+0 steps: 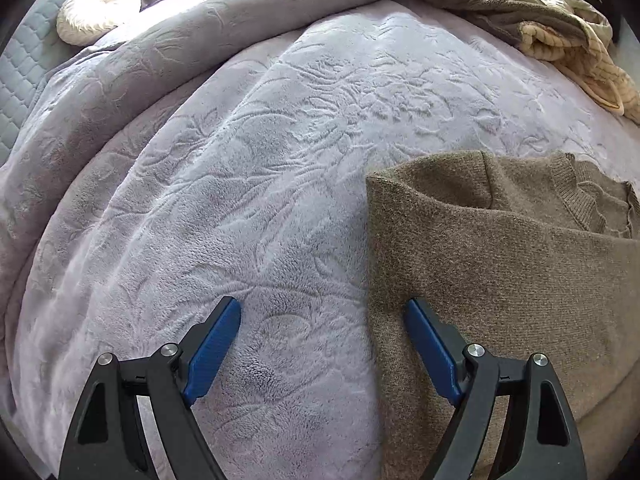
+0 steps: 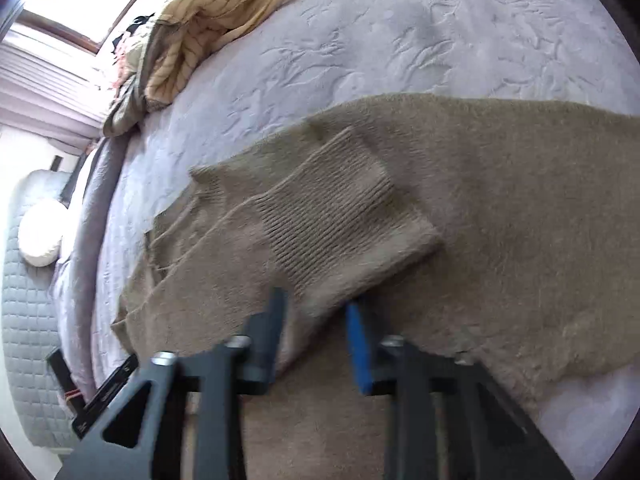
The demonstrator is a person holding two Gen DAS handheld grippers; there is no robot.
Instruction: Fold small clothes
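A brown knit sweater point(image 1: 500, 280) lies flat on the lilac plush blanket point(image 1: 240, 160), its ribbed neckline point(image 1: 576, 196) at the far right. My left gripper point(image 1: 322, 312) is open just above the sweater's left edge, with one blue pad over the knit and the other over the blanket, and it holds nothing. In the right wrist view the sweater point(image 2: 520, 200) spreads across the bed, and its sleeve is folded over the body with the ribbed cuff point(image 2: 340, 216) on top. My right gripper point(image 2: 318, 316) is shut on the near edge of that sleeve cuff.
A heap of clothes with a cream striped garment point(image 1: 568, 44) point(image 2: 208, 12) lies at the far side of the bed. A round cream cushion point(image 1: 96, 10) point(image 2: 40, 232) rests against the grey quilted headboard point(image 1: 16, 80). The blanket is bunched into a ridge near the cushion.
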